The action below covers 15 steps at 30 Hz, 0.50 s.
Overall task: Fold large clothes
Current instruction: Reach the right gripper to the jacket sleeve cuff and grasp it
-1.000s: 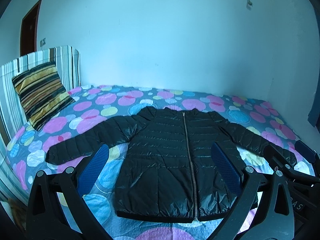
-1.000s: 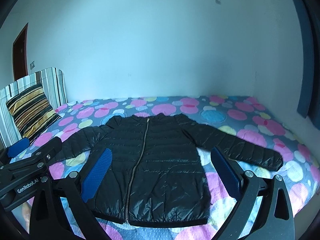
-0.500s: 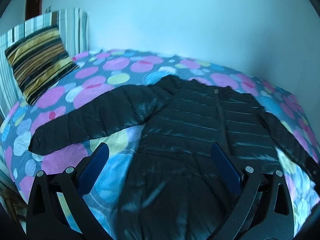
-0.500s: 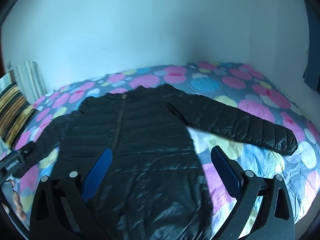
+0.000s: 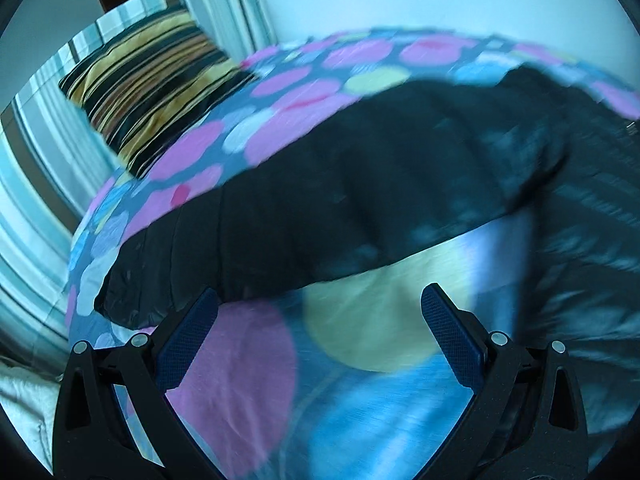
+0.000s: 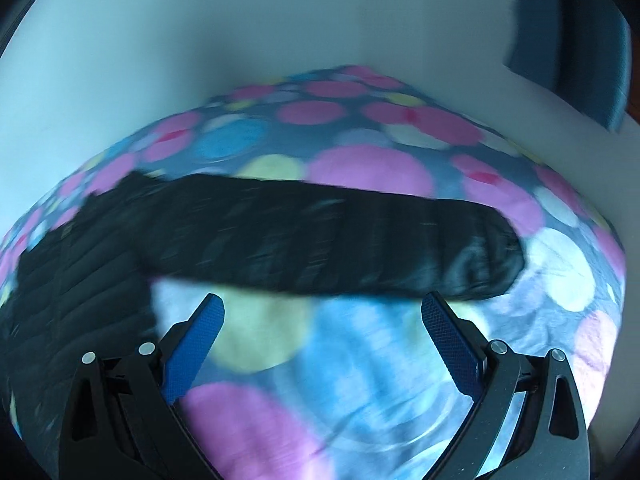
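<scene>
Jacket (image 5: pixel 360 184) sleeves spread, grippers (image 5: pixel 320 320) (image 6: pixel 322 322) agape

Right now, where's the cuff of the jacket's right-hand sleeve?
In the right wrist view the sleeve cuff lies flat on the dotted bedspread, right of centre, just beyond the open right gripper and nearest its right fingertip.
</scene>
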Motion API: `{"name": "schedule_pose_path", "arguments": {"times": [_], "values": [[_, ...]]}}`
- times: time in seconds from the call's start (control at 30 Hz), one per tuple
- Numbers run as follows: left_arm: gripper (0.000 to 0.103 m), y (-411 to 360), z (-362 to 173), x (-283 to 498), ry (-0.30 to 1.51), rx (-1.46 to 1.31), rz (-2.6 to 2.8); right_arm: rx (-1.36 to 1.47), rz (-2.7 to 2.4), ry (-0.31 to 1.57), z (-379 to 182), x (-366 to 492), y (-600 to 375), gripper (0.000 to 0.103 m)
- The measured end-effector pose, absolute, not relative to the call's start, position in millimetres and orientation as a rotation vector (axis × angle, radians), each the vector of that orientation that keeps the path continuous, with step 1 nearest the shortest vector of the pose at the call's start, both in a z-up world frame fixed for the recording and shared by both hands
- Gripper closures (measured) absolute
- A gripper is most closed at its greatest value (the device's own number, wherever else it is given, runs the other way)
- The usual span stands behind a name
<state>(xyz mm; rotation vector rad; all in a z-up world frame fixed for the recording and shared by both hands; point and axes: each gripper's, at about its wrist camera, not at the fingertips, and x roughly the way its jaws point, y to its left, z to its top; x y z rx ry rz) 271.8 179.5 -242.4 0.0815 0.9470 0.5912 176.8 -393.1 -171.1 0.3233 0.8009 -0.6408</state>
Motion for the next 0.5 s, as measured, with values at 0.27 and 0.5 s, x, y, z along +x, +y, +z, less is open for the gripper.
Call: {"name": "schedule_pose_path", "arguments": {"times": [0.27,0.5], "values": [[0.002,206.3,-260.0,266.1,0.983,-0.020,0.587,0.425,-0.876,0.764,-179.7,152.8,-500.0,0.005],[0.002,203.4,-260.9,268.5,0.986,-0.018,0.597,0.664,-0.848,0.789,-205.7,143.0,-550.2,0.005]]}}
